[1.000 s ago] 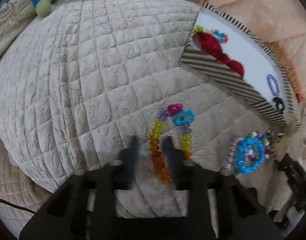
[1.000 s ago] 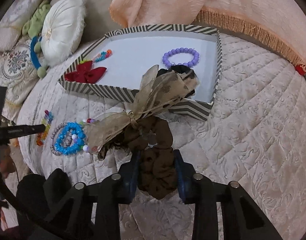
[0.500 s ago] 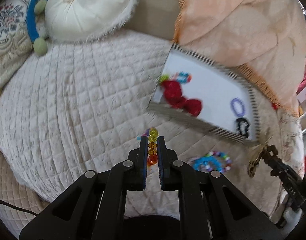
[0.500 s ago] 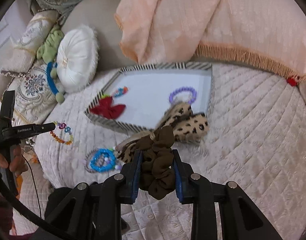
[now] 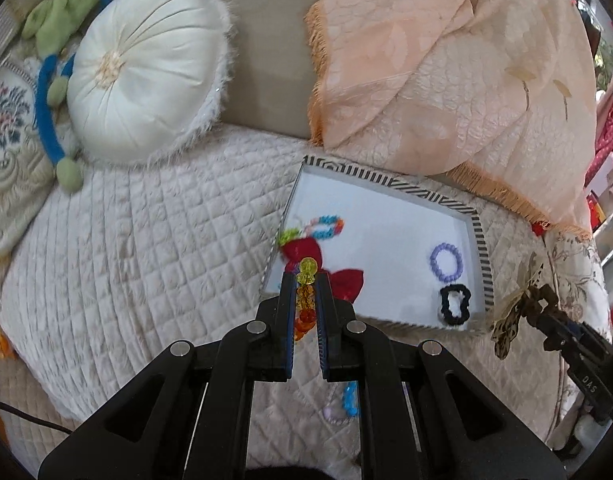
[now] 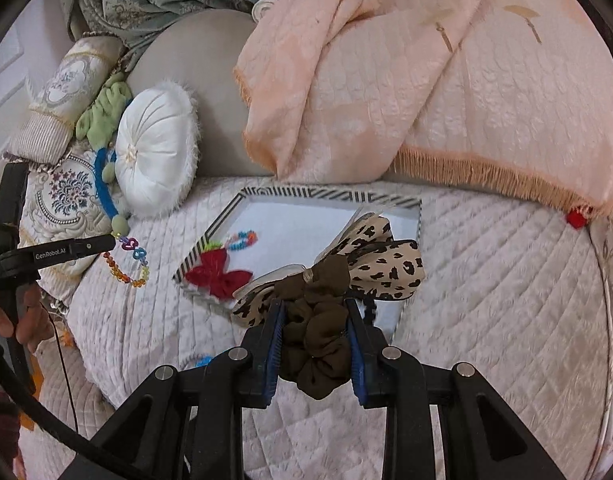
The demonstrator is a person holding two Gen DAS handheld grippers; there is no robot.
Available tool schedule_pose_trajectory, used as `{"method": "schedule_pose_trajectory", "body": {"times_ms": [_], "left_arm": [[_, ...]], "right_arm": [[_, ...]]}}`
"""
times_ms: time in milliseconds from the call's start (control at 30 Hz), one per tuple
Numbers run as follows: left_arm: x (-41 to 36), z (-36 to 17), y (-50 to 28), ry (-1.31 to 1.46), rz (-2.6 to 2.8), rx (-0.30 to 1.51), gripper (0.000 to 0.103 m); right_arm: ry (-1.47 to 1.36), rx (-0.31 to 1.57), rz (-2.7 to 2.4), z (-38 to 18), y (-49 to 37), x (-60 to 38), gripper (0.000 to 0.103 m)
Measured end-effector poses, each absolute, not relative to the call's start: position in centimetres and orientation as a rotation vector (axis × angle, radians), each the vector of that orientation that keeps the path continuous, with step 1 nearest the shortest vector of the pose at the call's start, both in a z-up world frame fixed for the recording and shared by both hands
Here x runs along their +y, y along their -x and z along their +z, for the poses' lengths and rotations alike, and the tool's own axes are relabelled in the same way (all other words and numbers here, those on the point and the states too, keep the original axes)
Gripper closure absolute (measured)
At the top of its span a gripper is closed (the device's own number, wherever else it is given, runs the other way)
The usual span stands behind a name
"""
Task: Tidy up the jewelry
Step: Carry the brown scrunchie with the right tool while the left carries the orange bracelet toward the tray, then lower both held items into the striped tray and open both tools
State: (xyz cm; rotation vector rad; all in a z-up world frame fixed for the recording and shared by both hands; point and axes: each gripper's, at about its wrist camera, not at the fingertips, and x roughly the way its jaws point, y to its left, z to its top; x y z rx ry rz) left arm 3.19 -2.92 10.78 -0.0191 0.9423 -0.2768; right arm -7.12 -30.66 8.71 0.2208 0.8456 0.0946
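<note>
My left gripper (image 5: 305, 284) is shut on a rainbow bead bracelet (image 5: 305, 292), held above the quilt near the striped tray's (image 5: 481, 248) front left corner. The right wrist view shows that bracelet (image 6: 127, 264) hanging from the left gripper (image 6: 106, 242). My right gripper (image 6: 312, 312) is shut on a brown scrunchie with a leopard-print bow (image 6: 322, 320), raised in front of the tray (image 6: 330, 194). In the tray lie a red bow (image 5: 342, 280), a multicolour bead bracelet (image 5: 324, 228), a purple bead bracelet (image 5: 446, 261) and a black scrunchie (image 5: 455, 305).
A blue bead bracelet (image 5: 348, 398) lies on the quilted cover (image 5: 146, 248) under my left gripper. A white round cushion (image 5: 146, 68) and a peach fringed throw (image 5: 446, 64) stand behind the tray. The cover's edge drops off at the left and front.
My left gripper closed on the rainbow bracelet and lifted it off the quilt towards the tray. My right gripper lifted the brown scrunchie higher above the quilt.
</note>
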Motion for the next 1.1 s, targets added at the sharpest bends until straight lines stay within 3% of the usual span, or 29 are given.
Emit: {"method": "schedule_pose_trajectory", "body": {"times_ms": [433,1100], "left_arm": [[-8.1,10.0,-8.1,-0.055,-0.275,0.937,0.095],[-13.7,3.1,-17.2,-0.026,-0.267,1.042,0.095]], "right_arm": [[-0.226,0.873,0.077,7.6,0.5,-32.4,0.076],[-0.444,0.915,0.05,0.6,-8.8,-35.9,0.076]]}}
